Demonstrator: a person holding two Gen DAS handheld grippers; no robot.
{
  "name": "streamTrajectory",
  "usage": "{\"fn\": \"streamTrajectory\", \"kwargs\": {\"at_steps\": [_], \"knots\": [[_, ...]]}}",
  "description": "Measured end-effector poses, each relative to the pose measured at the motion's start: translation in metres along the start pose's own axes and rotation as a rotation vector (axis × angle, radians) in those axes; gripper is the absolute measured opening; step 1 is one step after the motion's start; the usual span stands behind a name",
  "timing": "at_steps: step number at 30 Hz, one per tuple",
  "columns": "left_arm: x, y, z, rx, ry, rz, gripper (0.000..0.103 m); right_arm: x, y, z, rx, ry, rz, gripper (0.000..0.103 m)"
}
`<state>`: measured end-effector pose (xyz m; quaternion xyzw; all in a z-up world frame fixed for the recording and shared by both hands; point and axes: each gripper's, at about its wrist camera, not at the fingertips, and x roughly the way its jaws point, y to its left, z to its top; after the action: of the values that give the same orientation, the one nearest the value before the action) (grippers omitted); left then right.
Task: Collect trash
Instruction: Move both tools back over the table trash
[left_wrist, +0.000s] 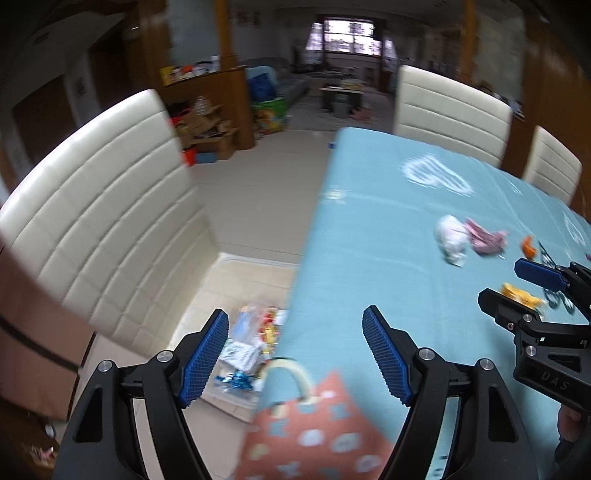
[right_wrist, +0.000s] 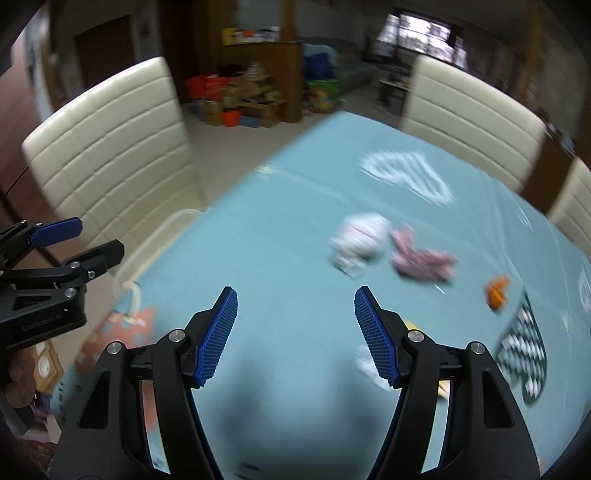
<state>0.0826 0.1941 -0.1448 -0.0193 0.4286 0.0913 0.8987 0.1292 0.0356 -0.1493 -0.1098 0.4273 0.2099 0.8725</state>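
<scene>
My left gripper (left_wrist: 295, 354) is open and empty at the left edge of the blue table (left_wrist: 369, 236), above a white bin (left_wrist: 236, 354) on the floor that holds several wrappers. My right gripper (right_wrist: 295, 332) is open and empty over the table (right_wrist: 280, 236); it also shows in the left wrist view (left_wrist: 506, 284). Trash lies on the cloth: a white crumpled wad (right_wrist: 364, 240) (left_wrist: 451, 236), a pink wrapper (right_wrist: 421, 258) (left_wrist: 485, 238), an orange scrap (right_wrist: 496, 291) (left_wrist: 529, 247), a yellow wrapper (left_wrist: 521, 295) and a white scrap (right_wrist: 367, 363) by the right fingers.
Cream chairs stand at the left (left_wrist: 103, 221) and far side (left_wrist: 450, 114) of the table. A salmon patterned cloth (left_wrist: 317, 435) hangs at the table's near corner. The left gripper shows in the right wrist view (right_wrist: 88, 240). Boxes clutter the floor (left_wrist: 207, 133) beyond.
</scene>
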Motion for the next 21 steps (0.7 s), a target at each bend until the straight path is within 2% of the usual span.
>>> {"fn": "streamTrajectory", "kwargs": {"at_steps": [4, 10, 16, 21], "knots": [[0.005, -0.043, 0.004, 0.07, 0.007, -0.057, 0.073, -0.011, -0.047, -0.025, 0.081, 0.019, -0.068, 0.068], [0.014, -0.102, 0.012, 0.173, 0.01, -0.123, 0.073, -0.013, -0.098, -0.052, 0.177, 0.065, -0.112, 0.068], [0.033, -0.138, 0.029, 0.233, 0.018, -0.16, 0.074, -0.001, -0.122, -0.062, 0.191, 0.099, -0.106, 0.069], [0.056, -0.154, 0.041, 0.26, 0.044, -0.161, 0.074, 0.026, -0.122, -0.057, 0.144, 0.116, -0.069, 0.069]]}}
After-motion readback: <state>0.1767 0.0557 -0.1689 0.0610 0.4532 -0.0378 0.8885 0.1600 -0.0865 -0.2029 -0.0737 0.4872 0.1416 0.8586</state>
